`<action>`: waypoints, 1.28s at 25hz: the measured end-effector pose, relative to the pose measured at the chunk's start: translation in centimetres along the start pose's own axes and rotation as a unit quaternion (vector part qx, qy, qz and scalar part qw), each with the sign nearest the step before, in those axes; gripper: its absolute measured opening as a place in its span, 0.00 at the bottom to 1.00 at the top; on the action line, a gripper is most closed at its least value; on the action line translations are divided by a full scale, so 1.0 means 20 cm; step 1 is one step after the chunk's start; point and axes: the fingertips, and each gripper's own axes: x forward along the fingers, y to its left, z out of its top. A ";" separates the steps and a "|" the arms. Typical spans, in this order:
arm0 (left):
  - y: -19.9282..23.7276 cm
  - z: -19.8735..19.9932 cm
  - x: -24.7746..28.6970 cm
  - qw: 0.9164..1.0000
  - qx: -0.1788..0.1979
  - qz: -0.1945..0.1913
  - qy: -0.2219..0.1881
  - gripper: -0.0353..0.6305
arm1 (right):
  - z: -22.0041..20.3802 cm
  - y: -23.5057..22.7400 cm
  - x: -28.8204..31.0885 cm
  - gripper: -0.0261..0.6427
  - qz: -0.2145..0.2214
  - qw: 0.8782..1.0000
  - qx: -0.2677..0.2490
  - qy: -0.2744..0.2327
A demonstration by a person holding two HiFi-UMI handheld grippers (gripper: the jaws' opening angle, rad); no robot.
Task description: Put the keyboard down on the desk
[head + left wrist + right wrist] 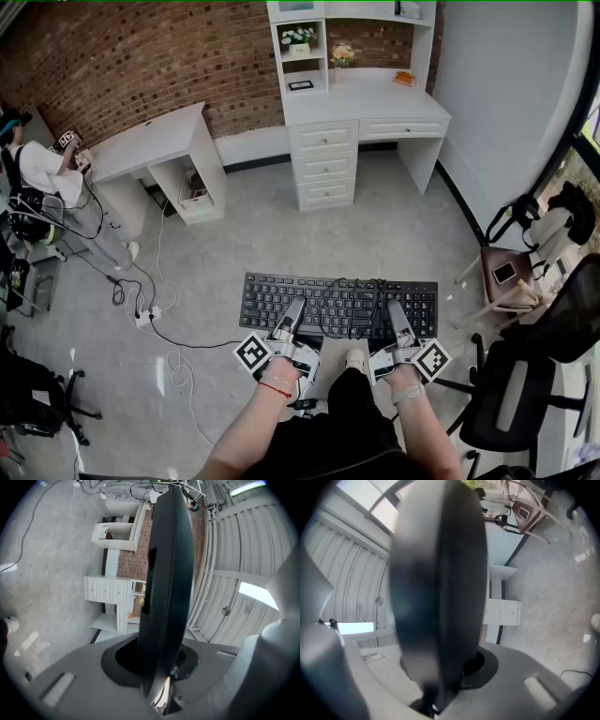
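A black keyboard (337,305) hangs level above the grey floor, held by its near edge from both sides. My left gripper (292,317) is shut on its left part and my right gripper (397,319) on its right part. In the left gripper view the keyboard (166,573) runs edge-on between the jaws; in the right gripper view the keyboard (450,588) fills the middle the same way. The white desk (370,98) with drawers and a shelf unit stands ahead against the brick wall, well beyond the keyboard.
A second white desk (150,141) stands at the left, with a person (37,173) beside it. Cables and a power strip (145,314) lie on the floor at left. A small wooden seat with a phone (506,272) and a black office chair (534,375) stand right.
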 end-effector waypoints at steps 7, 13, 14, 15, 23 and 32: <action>0.11 0.07 0.31 1.000 -0.001 0.006 -0.017 0.17 | 0.18 -0.14 0.28 0.16 -0.015 1.000 0.009 0.004; 0.22 0.10 0.59 1.000 -0.002 0.013 -0.026 0.17 | 0.36 -0.26 0.51 0.16 -0.024 1.000 0.015 0.011; 0.23 0.10 0.63 1.000 -0.002 0.013 -0.028 0.17 | 0.39 -0.28 0.54 0.16 -0.025 0.999 0.016 0.013; 0.24 0.10 0.68 0.999 -0.001 0.014 -0.030 0.17 | 0.42 -0.29 0.58 0.16 -0.026 0.999 0.017 0.014; 0.34 0.09 0.97 0.999 -0.004 0.029 -0.042 0.17 | 0.63 -0.40 0.80 0.16 -0.038 0.999 0.024 0.024; 0.41 0.04 1.17 0.998 0.000 0.036 -0.049 0.17 | 0.81 -0.50 0.92 0.16 -0.040 0.998 0.038 0.028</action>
